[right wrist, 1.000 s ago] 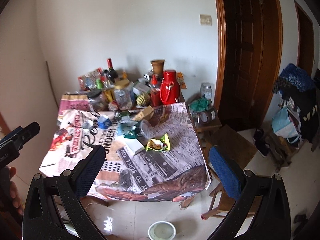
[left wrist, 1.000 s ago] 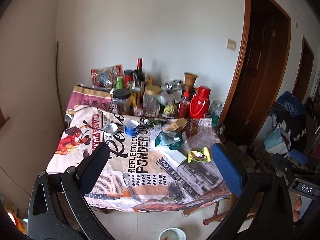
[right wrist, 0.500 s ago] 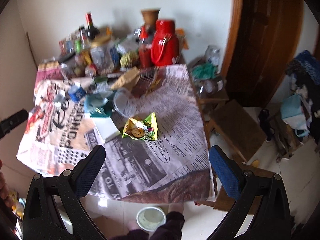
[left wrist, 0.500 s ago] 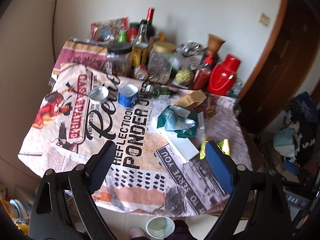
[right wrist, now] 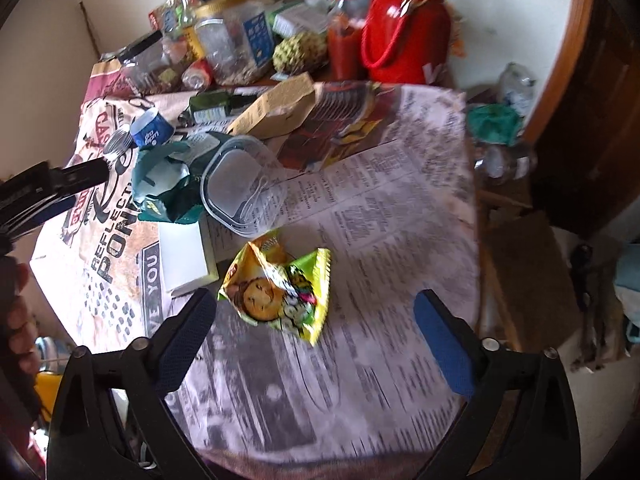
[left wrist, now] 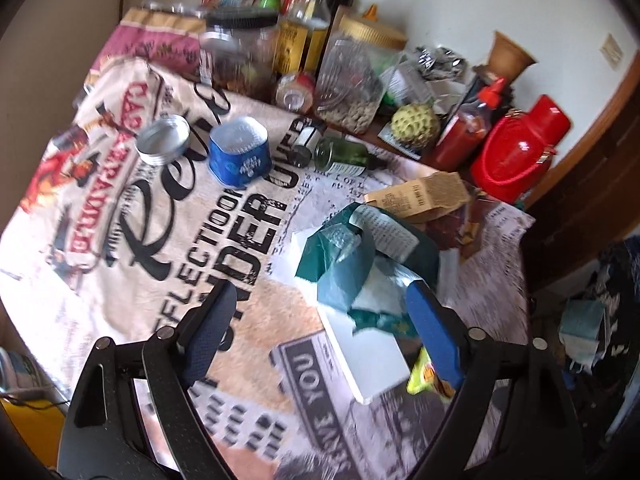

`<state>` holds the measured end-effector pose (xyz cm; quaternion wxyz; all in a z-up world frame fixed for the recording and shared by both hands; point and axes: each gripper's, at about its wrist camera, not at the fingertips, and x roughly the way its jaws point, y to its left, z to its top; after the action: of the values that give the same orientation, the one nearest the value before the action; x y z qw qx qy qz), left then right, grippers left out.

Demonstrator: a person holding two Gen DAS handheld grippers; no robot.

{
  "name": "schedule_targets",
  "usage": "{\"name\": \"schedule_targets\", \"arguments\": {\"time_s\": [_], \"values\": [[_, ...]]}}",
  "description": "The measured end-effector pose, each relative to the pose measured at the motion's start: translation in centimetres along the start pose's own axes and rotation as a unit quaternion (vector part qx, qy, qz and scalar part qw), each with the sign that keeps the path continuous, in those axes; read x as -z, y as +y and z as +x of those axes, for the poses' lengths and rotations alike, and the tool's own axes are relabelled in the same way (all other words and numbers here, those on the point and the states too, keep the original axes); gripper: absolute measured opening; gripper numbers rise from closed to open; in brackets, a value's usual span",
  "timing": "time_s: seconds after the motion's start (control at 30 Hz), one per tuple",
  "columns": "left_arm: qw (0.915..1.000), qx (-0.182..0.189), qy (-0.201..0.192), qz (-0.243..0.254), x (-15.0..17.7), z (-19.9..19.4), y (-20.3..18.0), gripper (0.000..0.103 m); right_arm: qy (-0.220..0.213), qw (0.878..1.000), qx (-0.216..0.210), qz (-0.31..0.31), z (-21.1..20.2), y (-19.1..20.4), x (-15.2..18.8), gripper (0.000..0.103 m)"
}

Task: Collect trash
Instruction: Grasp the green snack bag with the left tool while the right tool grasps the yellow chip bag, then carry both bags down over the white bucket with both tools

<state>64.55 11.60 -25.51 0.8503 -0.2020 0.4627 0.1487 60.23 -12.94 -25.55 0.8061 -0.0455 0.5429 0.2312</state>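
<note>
A yellow-green snack wrapper (right wrist: 280, 292) lies on the newspaper-covered table (right wrist: 380, 220), just ahead of my open, empty right gripper (right wrist: 316, 324). A crumpled teal wrapper (left wrist: 352, 264) lies on a white box (left wrist: 368, 356), right in front of my open, empty left gripper (left wrist: 320, 320). The teal wrapper (right wrist: 164, 180) also shows in the right wrist view beside a clear plastic container (right wrist: 240, 184). A blue paper cup (left wrist: 239, 151), a metal lid (left wrist: 163, 139), a tipped green bottle (left wrist: 344, 156) and a brown carton (left wrist: 420, 196) lie further back.
Jars, bottles, a red thermos (left wrist: 520, 152) and a sauce bottle (left wrist: 464, 136) crowd the far edge against the wall. A wooden door (right wrist: 600, 80) and a stool with clutter (right wrist: 504, 152) stand to the right. The left gripper's body (right wrist: 48, 188) shows at left.
Both grippers have moved closer and lower over the table. The teal wrapper and the snack wrapper now sit just ahead of the fingers. Nothing was grasped.
</note>
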Motion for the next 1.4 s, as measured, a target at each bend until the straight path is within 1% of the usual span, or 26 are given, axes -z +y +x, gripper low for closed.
{"name": "schedule_targets", "arguments": {"time_s": [0.03, 0.1, 0.17, 0.2, 0.27, 0.3, 0.33, 0.37, 0.4, 0.43, 0.47, 0.57, 0.63, 0.67, 0.83, 0.97, 1.1, 1.17, 1.23, 1.4], "values": [[1.0, -0.004, 0.003, -0.002, -0.1, 0.8, 0.0, 0.079, 0.007, 1.0, -0.011, 0.0, 0.7, -0.1, -0.2, 0.09], [0.9999, -0.011, 0.008, -0.001, -0.2, 2.2, 0.0, 0.073, 0.021, 0.999, -0.026, -0.002, 2.1, -0.2, -0.4, 0.086], [0.9998, -0.015, 0.015, -0.003, -0.2, 3.5, 0.0, 0.068, 0.03, 0.999, -0.032, -0.013, 3.0, -0.2, -0.5, 0.072], [0.9997, -0.013, 0.018, -0.006, -0.3, 3.9, 0.1, 0.066, 0.036, 0.999, -0.032, -0.023, 3.4, 0.0, -0.5, 0.069], [0.9996, 0.003, 0.025, -0.012, -0.3, 4.8, 0.0, 0.063, 0.042, 0.998, -0.037, -0.035, 4.0, 0.1, -0.5, 0.059], [0.9995, 0.009, 0.029, -0.013, -0.3, 5.1, 0.0, 0.059, 0.044, 0.998, -0.04, -0.037, 4.1, 0.1, -0.5, 0.056], [0.9993, 0.017, 0.032, -0.012, -0.3, 5.3, 0.0, 0.052, 0.047, 0.997, -0.044, -0.038, 4.2, 0.1, -0.5, 0.05], [0.9991, 0.023, 0.035, -0.01, -0.3, 5.6, -0.2, 0.048, 0.05, 0.997, -0.046, -0.038, 4.4, 0.1, -0.5, 0.043], [0.9988, 0.028, 0.038, -0.01, -0.4, 5.7, -0.2, 0.041, 0.045, 0.997, -0.042, -0.041, 4.3, 0.1, -0.5, 0.04], [0.9986, 0.033, 0.039, -0.009, -0.4, 5.8, -0.4, 0.035, 0.045, 0.997, -0.043, -0.043, 4.3, 0.2, -0.5, 0.035], [0.9986, 0.036, 0.038, -0.008, -0.5, 5.7, -0.6, 0.034, 0.048, 0.997, -0.046, -0.043, 4.3, 0.2, -0.5, 0.034], [0.9988, 0.036, 0.033, -0.001, -0.7, 5.2, -0.9, 0.026, 0.044, 0.997, -0.042, -0.039, 4.2, 0.2, -0.6, 0.029], [0.999, 0.028, 0.035, 0.0, -0.9, 5.1, -0.8, 0.022, 0.034, 0.998, -0.038, -0.033, 3.7, 0.2, -0.5, 0.026], [0.999, 0.025, 0.036, -0.001, -1.0, 4.8, -0.7, 0.021, 0.031, 0.998, -0.038, -0.031, 3.6, 0.1, -0.6, 0.025], [0.9992, 0.032, 0.023, -0.01, -1.6, 2.6, 0.7, 0.015, 0.016, 0.999, -0.027, -0.013, 1.8, -0.4, -0.6, 0.022], [0.9997, 0.02, -0.003, 0.012, -1.9, -0.4, 1.7, 0.013, -0.011, 1.0, -0.007, -0.001, -0.2, 0.2, -0.6, 0.02], [0.9989, 0.02, -0.02, 0.037, -2.0, -3.2, 2.8, 0.013, -0.045, 0.999, 0.015, 0.016, -2.5, 1.6, -0.4, 0.019], [0.998, 0.018, -0.035, 0.05, -1.9, -5.0, 3.2, 0.013, -0.061, 0.997, 0.023, 0.028, -3.7, 2.2, -0.2, 0.019], [0.9968, 0.027, -0.044, 0.061, -1.6, -6.8, 3.8, 0.013, -0.08, 0.995, 0.033, 0.038, -5.0, 3.3, 0.1, 0.019], [0.9921, 0.06, -0.069, 0.086, -0.8, -11.8, 5.5, 0.013, -0.131, 0.988, 0.051, 0.063, -9.0, 5.8, 2.0, 0.019]]}}
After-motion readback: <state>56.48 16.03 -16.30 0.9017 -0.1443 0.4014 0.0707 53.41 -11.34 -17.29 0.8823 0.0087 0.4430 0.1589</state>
